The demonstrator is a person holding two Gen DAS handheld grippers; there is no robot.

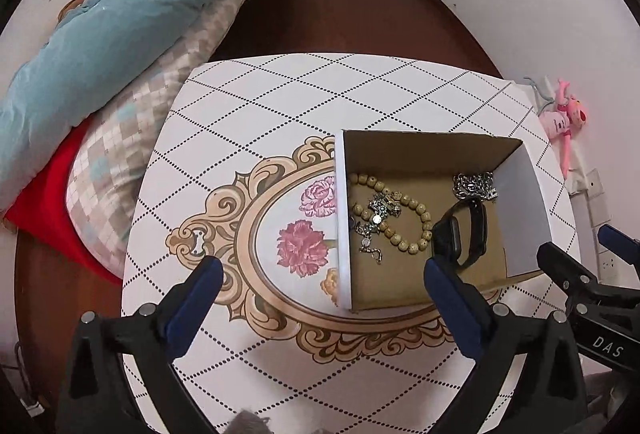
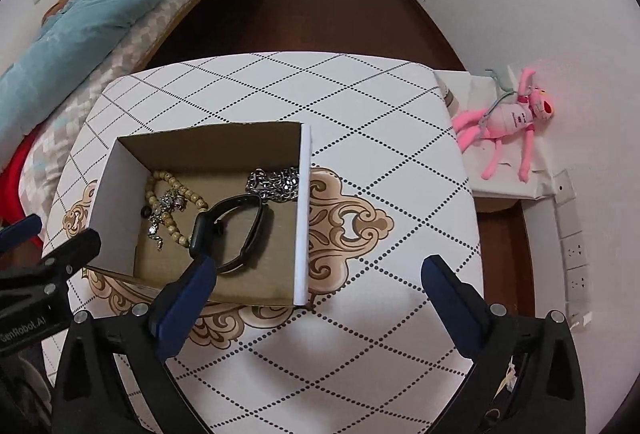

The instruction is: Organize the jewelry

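A: Where's the jewelry?
B: All in the cardboard box (image 2: 208,150), mid-surface: bead bracelet (image 1: 404,218), chain (image 2: 276,180), watch (image 2: 236,230).
A: And each hand-held gripper?
B: Left (image 1: 320,288) and right (image 2: 316,284) gape wide, empty. A careless reach could snag the tangled chain or tip the box.

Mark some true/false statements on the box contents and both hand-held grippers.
1. The black smartwatch lies inside the cardboard box. True.
2. The left hand-held gripper is shut on the bead bracelet. False: it is open, empty, and the bracelet lies in the box.
3. A silver chain sits in the box's far corner. True.
4. The pink plush toy is in the box. False: it lies off the table, by the wall.
5. The right hand-held gripper is open. True.
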